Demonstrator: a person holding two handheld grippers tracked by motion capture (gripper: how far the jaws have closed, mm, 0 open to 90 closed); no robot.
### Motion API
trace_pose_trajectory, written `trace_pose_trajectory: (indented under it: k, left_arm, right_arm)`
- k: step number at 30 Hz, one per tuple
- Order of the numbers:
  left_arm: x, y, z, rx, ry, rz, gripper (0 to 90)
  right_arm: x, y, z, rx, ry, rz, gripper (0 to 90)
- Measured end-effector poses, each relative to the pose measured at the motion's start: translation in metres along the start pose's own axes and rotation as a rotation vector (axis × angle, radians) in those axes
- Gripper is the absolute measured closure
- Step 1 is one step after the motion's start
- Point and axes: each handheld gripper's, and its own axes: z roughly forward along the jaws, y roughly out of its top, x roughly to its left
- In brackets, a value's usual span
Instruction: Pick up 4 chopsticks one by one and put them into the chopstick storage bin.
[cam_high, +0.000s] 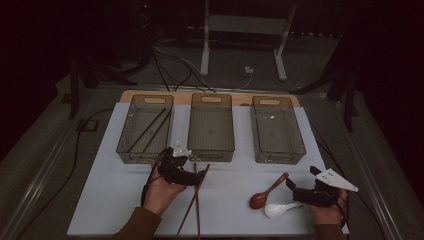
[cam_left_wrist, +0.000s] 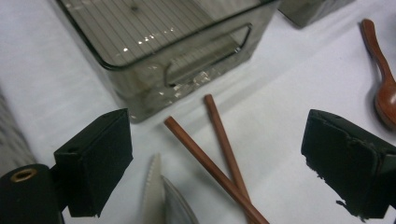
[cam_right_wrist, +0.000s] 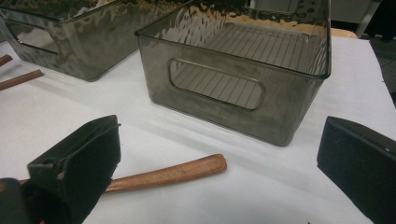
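Sorting of tableware into bins appeared to be under way. Three smoky translucent plastic bins stood in a row on the white table mat (cam_high: 100, 200); the left bin (cam_high: 145, 128) already held two dark chopsticks (cam_high: 150, 129), while the middle bin (cam_high: 211, 125) and the right bin (cam_high: 276, 127) looked empty.

The left gripper (cam_high: 202, 173) hovered just short of the middle bin, jaws spread wide with nothing between them. In the left gripper view, the pair of reddish-brown wooden chopsticks (cam_left_wrist: 219, 161) lay crossed on the mat directly between the jaws, tips pointing toward the bin wall. Judged step: the approach to pick up this pair, grasp not yet made.

The right gripper (cam_high: 292, 186) rested near the front right edge of the mat, jaws likewise apart and empty. A brown wooden spoon (cam_high: 267, 191) lay just beside it, its handle running past the left jaw in the right gripper view, with a white ceramic spoon (cam_high: 280, 208) touching or nearly touching the wooden one; which, could not be told.

Next move, as judged: lower the left gripper over the crossing point and close there, so both sticks come up together, then carry them to the left bin. Risk: one stick slipping out of the grip.
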Motion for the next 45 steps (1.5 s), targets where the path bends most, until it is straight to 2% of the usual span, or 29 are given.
trace_pose_trajectory:
  k: [13,23,30,34,37,45]
  left_arm:
    - [-0.017,-0.013,0.011,0.042,-0.038,0.019,13.6]
    - [-0.022,-0.026,0.024,0.116,-0.065,0.025,16.5]
    - [-0.024,-0.032,0.03,0.161,-0.05,0.022,17.7]
    - [-0.024,-0.033,0.031,0.177,-0.045,0.019,24.6]
    - [-0.023,-0.034,0.032,0.189,-0.048,0.005,33.2]
    - [-0.018,-0.035,0.031,0.189,-0.028,-0.027,47.2]
  right_arm:
    - [0.0,0.0,0.0,-0.001,0.0,-0.002,0.0]
    - [0.0,0.0,0.0,0.0,0.0,-0.001,0.0]
    - [0.0,0.0,0.0,0.0,0.0,0.002,0.0]
    - [0.0,0.0,0.0,0.001,0.0,0.002,0.0]
    - [0.0,0.0,0.001,0.002,0.001,0.001,0.0]
    - [0.0,0.0,0.0,0.002,0.0,0.001,0.0]
